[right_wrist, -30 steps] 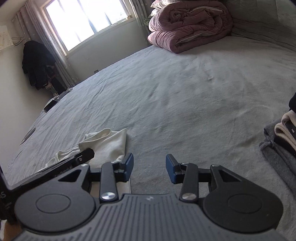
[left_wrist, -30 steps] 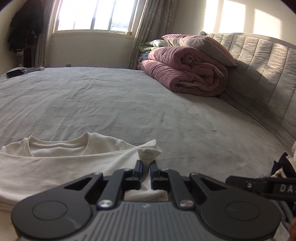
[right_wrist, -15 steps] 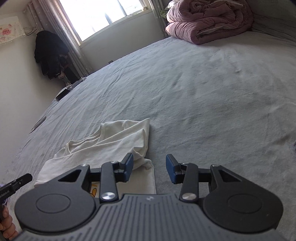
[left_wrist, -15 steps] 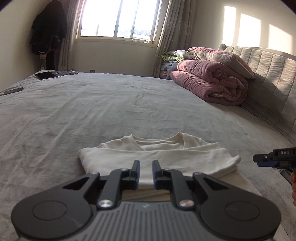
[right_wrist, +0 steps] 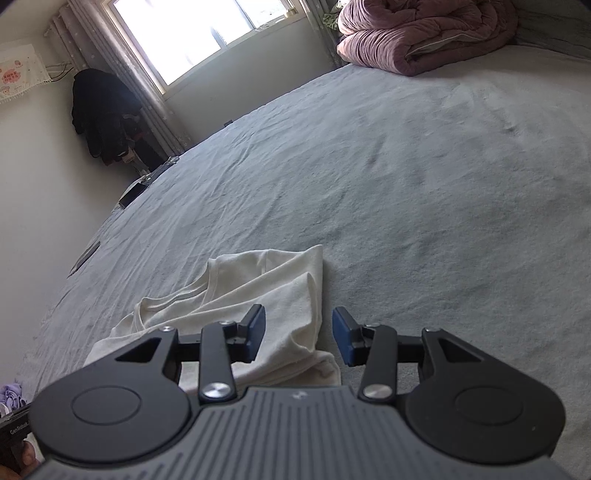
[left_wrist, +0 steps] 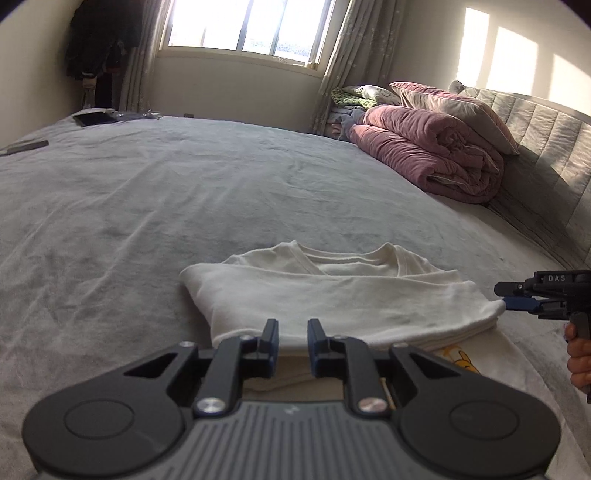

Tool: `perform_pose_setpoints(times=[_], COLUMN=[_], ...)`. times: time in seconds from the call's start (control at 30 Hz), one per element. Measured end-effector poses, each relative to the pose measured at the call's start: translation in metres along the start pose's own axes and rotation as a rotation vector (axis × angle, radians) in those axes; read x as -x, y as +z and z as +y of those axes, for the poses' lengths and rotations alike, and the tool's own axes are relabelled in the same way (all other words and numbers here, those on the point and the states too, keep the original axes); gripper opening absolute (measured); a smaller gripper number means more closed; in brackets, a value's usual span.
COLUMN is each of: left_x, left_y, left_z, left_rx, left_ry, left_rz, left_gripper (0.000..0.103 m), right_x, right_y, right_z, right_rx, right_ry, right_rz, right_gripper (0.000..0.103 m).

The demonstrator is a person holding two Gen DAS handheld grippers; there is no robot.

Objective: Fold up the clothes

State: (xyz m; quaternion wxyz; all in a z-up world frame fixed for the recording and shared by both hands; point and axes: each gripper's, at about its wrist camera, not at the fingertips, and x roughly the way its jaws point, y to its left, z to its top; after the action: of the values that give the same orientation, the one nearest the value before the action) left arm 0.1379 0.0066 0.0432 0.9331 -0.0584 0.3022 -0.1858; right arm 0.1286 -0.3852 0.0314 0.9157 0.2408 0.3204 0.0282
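Left gripper (left_wrist: 292, 341) is held low and level over the bed (left_wrist: 184, 206), pointing along it toward the window (left_wrist: 243, 24). Its fingers (left_wrist: 267, 343) stand a narrow gap apart, nothing between them, just above the near edge of the shirt (left_wrist: 332, 295); whether they touch the cloth, cannot tell.

Right gripper (right_wrist: 298, 341) is tilted, pointing across the bed toward the far left corner. Its jaws are wide apart and empty. The left blue pad (right_wrist: 255, 338) hangs over the shirt (right_wrist: 258, 295); the right pad sits over bare grey cover past the shirt's edge. In the left wrist view the right gripper (left_wrist: 517, 295) comes in from the right edge, tips just beside the shirt's right fold, with a hand (left_wrist: 578, 354) on its handle below.

The shirt is cream, folded into a flat rectangle, collar facing away toward the window, lying on the near part of the bed. A lower layer sticks out on the near side and shows a yellow cartoon print (left_wrist: 458, 356).

Far side of the bed: a rolled pink quilt (left_wrist: 428, 162) with a pillow (left_wrist: 454, 103) on top, against the padded headboard (left_wrist: 546, 147). A dark flat device (left_wrist: 94, 119) lies near the far left edge. Dark clothes (right_wrist: 98, 118) hang in the corner by the curtain (right_wrist: 129, 81).
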Motion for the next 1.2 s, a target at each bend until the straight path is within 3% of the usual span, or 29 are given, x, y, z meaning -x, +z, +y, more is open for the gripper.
perform_pose_setpoints(times=[0.03, 0.13, 0.23, 0.57, 1.03, 1.2], left_x=[-0.003, -0.009, -0.013, -0.018, -0.017, -0.009], left_y=[0.000, -0.002, -0.005, -0.005, 0.001, 0.006], left_z=[0.004, 0.008, 0.006, 0.012, 0.030, 0.037], left_rx=[0.017, 0.040, 0.015, -0.004, 0.103, 0.158], left_ry=[-0.003, -0.007, -0.001, 0.006, 0.025, 0.024], left_rz=[0.007, 0.020, 0.041, 0.124, 0.133, 0.075], left_gripper=[0.017, 0.017, 0.017, 0.015, 0.005, 0.005], right_x=[-0.004, -0.007, -0.003, -0.007, -0.013, -0.010], right_y=[-0.002, -0.008, -0.011, -0.020, -0.026, -0.024], right_z=[0.003, 0.007, 0.009, 0.014, 0.014, 0.016], right_rx=[0.015, 0.057, 0.098, 0.186, 0.218, 0.212], right_ry=[-0.007, -0.021, -0.046, -0.119, -0.137, -0.142], right_rz=[0.005, 0.010, -0.006, -0.022, -0.021, -0.028], right_gripper=[0.044, 0.014, 0.003, 0.002, 0.004, 0.007])
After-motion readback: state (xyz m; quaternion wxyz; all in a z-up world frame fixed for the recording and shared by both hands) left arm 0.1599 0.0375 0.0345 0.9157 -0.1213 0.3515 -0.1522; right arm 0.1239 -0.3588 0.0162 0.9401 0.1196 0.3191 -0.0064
